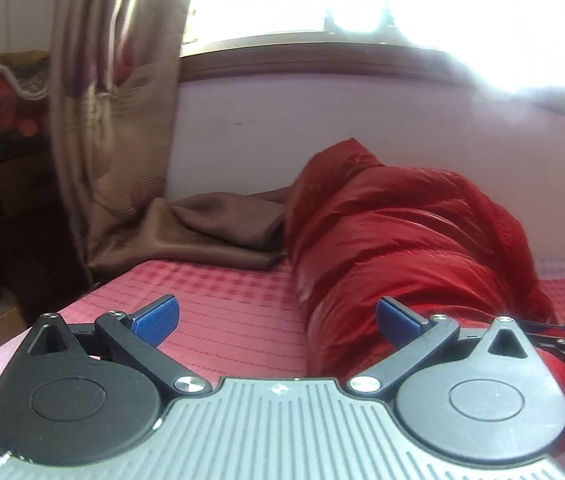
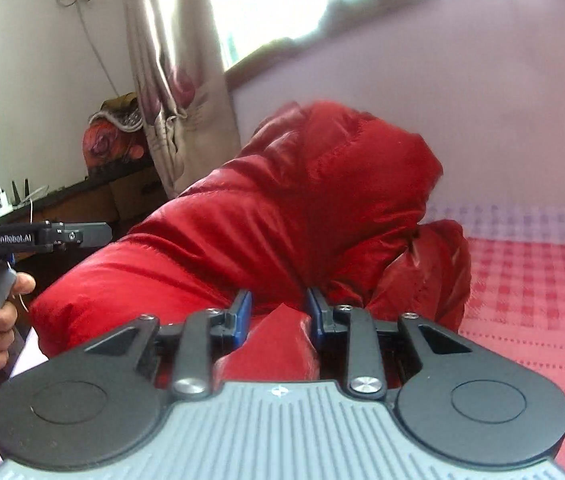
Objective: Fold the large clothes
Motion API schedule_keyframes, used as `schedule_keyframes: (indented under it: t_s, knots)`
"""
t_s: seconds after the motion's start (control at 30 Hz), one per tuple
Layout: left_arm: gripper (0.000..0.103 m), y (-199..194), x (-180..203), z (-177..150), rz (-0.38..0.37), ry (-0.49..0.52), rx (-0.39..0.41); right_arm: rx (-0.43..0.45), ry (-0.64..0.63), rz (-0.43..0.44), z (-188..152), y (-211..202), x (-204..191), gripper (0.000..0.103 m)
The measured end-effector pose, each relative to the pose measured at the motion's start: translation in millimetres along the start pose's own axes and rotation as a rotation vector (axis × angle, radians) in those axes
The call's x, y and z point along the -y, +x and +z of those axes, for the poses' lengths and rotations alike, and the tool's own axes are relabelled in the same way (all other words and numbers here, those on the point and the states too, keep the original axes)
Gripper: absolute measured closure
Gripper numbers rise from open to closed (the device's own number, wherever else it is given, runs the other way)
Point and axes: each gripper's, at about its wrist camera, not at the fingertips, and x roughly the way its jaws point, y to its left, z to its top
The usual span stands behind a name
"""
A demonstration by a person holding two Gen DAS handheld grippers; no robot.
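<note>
A shiny red puffer jacket [image 1: 394,236] lies bunched in a long roll on the pink checked bedsheet [image 1: 222,300]. My left gripper [image 1: 278,322] is open and empty, its blue pads wide apart, hovering over the sheet just left of the jacket's near end. In the right wrist view the jacket [image 2: 282,200] fills the middle. My right gripper [image 2: 278,314] has its blue pads closed in on a fold of red jacket fabric [image 2: 278,344] at the near edge. The left gripper [image 2: 42,236] with the hand holding it shows at far left.
A brown cloth [image 1: 210,232] lies on the bed behind the jacket. A patterned curtain [image 1: 122,100] hangs at the left under a bright window. The lilac wall [image 1: 362,120] runs behind the bed. A dark side table with boxes [image 2: 94,196] stands beyond the bed's left edge.
</note>
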Motion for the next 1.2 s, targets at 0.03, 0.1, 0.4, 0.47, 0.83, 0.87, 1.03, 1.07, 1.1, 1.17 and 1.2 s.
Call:
schedule_keyframes:
  t_s: [0.03,0.1,0.4,0.47,0.83,0.87,1.03,1.07,1.1,1.17,1.2]
  knots:
    - [0.000,0.3,0.4,1.7,0.027,-0.001,-0.007,-0.009,-0.004,-0.003,2.1,-0.1,-1.8,0.075]
    - [0.000,-0.1,0.8,4.5,0.058,-0.007,-0.025,-0.032,-0.047,-0.021,9.4,3.0,-11.2,0.075]
    - [0.000,-11.5,4.6,12.4,0.035,0.005,-0.022,-0.087,-0.104,-0.052,28.7,-0.8,-31.2,0.047]
    - [0.000,-13.7,6.8,12.5,0.030,0.015,-0.014,-0.073,-0.115,-0.058,29.7,-3.4,-38.1,0.029]
    - [0.000,-26.6,27.9,7.9,0.020,0.109,0.031,-0.004,-0.180,-0.098,31.8,-24.5,-64.3,0.011]
    - [0.000,-26.1,28.4,7.9,0.016,0.107,0.028,0.004,-0.180,-0.096,31.5,-26.8,-66.3,0.011]
    - [0.000,-19.6,31.4,6.6,0.014,0.116,0.012,0.006,-0.222,-0.119,27.4,-27.0,-77.7,0.010]
    - [0.000,-18.8,31.5,6.0,0.013,0.114,0.010,0.012,-0.228,-0.124,27.0,-27.6,-79.3,0.010]
    - [0.000,-18.2,31.1,5.6,0.012,0.112,0.009,0.025,-0.229,-0.126,26.6,-29.5,-80.6,0.010]
    - [0.000,-17.7,30.9,4.4,0.005,0.106,0.005,0.055,-0.232,-0.134,25.5,-35.6,-84.0,0.010]
    - [0.000,-18.5,31.6,3.7,0.005,0.102,0.005,0.067,-0.233,-0.139,24.4,-38.4,-85.5,0.009]
